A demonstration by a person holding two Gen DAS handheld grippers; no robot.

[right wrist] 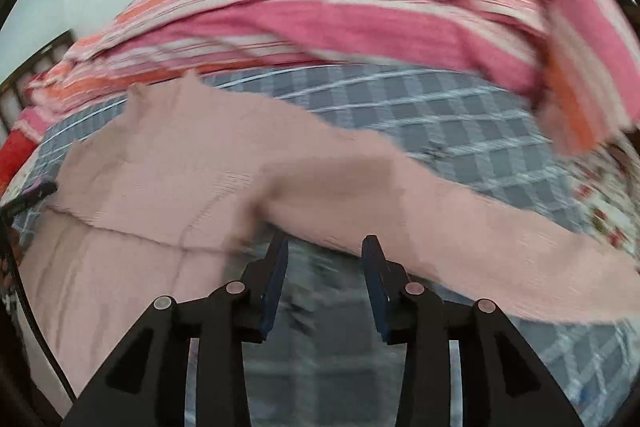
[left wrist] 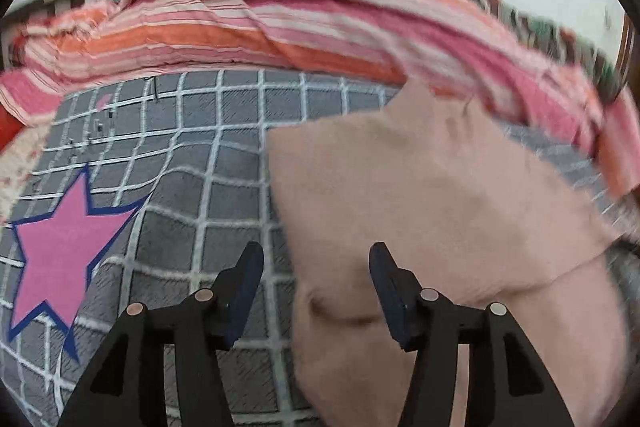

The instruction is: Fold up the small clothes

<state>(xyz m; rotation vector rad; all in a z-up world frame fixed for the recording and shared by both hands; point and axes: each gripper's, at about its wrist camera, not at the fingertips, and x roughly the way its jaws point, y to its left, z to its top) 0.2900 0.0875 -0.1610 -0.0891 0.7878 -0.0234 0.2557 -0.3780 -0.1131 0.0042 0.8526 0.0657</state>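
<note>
A small pale pink garment (left wrist: 440, 207) lies on a bed covered by a grey checked sheet (left wrist: 200, 147). In the left wrist view my left gripper (left wrist: 316, 251) hovers over the garment's left edge, its jaws apart and no pad pressing on cloth. In the right wrist view the pink garment (right wrist: 180, 167) spreads to the left, and one long part (right wrist: 480, 247) runs off to the right. My right gripper (right wrist: 326, 241) stands open just short of its near edge, with only blurred grey sheet between the fingers.
A rumpled pink, orange and white striped blanket (left wrist: 280, 19) is heaped along the far side of the bed (right wrist: 360, 27). A pink star with a blue outline (left wrist: 56, 259) marks the sheet at the left. Floral fabric (right wrist: 600, 195) lies at the right.
</note>
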